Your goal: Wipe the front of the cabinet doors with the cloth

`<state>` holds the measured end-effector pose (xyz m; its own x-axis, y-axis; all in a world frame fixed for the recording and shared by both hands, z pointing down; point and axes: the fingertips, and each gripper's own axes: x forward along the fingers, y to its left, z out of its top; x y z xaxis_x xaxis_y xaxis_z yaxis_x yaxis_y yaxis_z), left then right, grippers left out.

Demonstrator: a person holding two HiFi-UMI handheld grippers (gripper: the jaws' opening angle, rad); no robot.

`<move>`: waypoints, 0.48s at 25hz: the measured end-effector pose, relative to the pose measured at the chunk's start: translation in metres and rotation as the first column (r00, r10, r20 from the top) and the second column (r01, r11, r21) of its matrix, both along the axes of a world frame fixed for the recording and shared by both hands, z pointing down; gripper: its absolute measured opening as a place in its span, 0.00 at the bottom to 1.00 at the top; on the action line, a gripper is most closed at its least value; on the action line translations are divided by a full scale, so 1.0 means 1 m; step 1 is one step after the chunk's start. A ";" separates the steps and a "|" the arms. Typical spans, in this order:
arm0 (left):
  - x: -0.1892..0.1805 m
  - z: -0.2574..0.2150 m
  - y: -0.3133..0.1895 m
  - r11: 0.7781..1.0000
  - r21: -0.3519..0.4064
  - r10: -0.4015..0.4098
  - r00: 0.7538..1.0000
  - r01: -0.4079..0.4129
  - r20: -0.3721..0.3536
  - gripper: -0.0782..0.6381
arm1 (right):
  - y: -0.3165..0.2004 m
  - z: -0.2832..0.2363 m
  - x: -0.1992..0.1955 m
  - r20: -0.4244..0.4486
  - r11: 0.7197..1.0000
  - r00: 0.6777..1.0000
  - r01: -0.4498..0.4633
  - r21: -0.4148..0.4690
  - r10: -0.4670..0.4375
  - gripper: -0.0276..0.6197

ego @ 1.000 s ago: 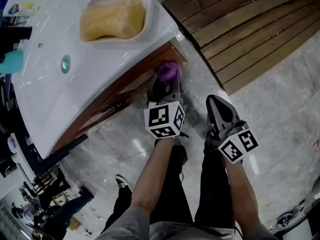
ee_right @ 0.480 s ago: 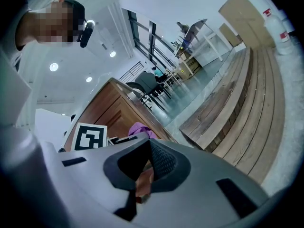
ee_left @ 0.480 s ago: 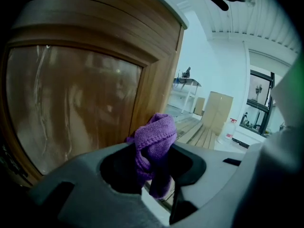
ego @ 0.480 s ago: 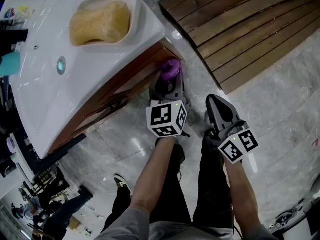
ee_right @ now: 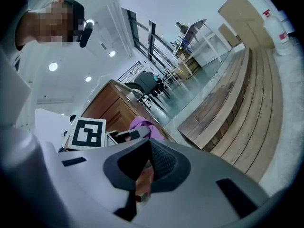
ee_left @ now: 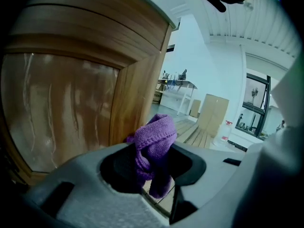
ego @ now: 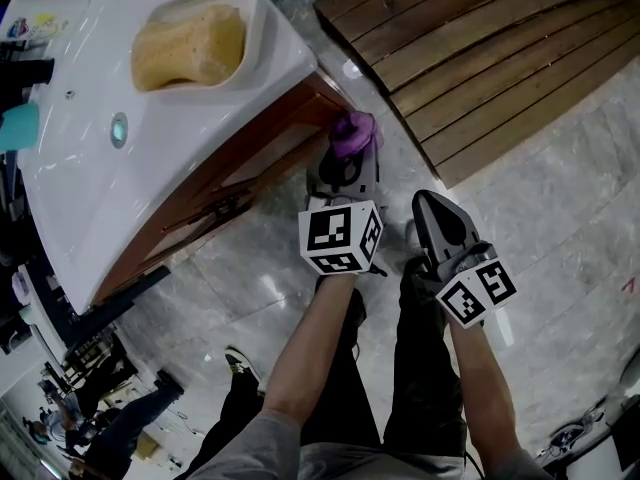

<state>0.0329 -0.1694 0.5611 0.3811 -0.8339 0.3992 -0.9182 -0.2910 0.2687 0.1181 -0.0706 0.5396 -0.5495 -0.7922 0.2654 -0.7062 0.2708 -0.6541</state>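
Observation:
In the head view my left gripper (ego: pixel 348 155) is shut on a bunched purple cloth (ego: pixel 353 132), which it holds against the right end of the brown wooden cabinet (ego: pixel 262 168) under the white counter. The left gripper view shows the cloth (ee_left: pixel 155 141) sticking up between the jaws of the left gripper (ee_left: pixel 152 163), beside the door's light panel (ee_left: pixel 61 108) and the corner post (ee_left: pixel 137 89). My right gripper (ego: pixel 428 204) hangs shut and holds nothing, to the right over the floor, away from the cabinet. From the right gripper (ee_right: pixel 142 175) view the cloth (ee_right: pixel 141 124) shows ahead.
A white sink counter (ego: pixel 150 168) with a yellow-brown filled basin (ego: pixel 190 46) overhangs the doors. A slatted wooden platform (ego: pixel 480 58) lies to the right of the cabinet on the grey marble floor (ego: pixel 570 268). My legs and a shoe (ego: pixel 240 361) are below.
My left gripper has slid the cloth to the right along the cabinet front, up to its right corner. The right gripper has stayed where it was.

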 end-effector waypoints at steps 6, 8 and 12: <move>-0.003 -0.010 0.023 1.000 -0.011 -0.015 1.000 0.015 0.000 0.30 | 0.005 -0.013 0.000 0.004 1.000 1.000 0.005 0.005 -0.005 0.06; -0.007 -0.016 0.032 1.000 -0.018 -0.023 1.000 0.023 0.001 0.30 | 0.010 -0.018 -0.002 0.005 1.000 1.000 0.010 0.001 -0.010 0.05; -0.019 -0.028 0.053 0.998 -0.037 -0.053 0.999 0.053 0.006 0.30 | 0.021 -0.030 -0.009 0.008 0.999 0.999 0.032 -0.017 -0.032 0.05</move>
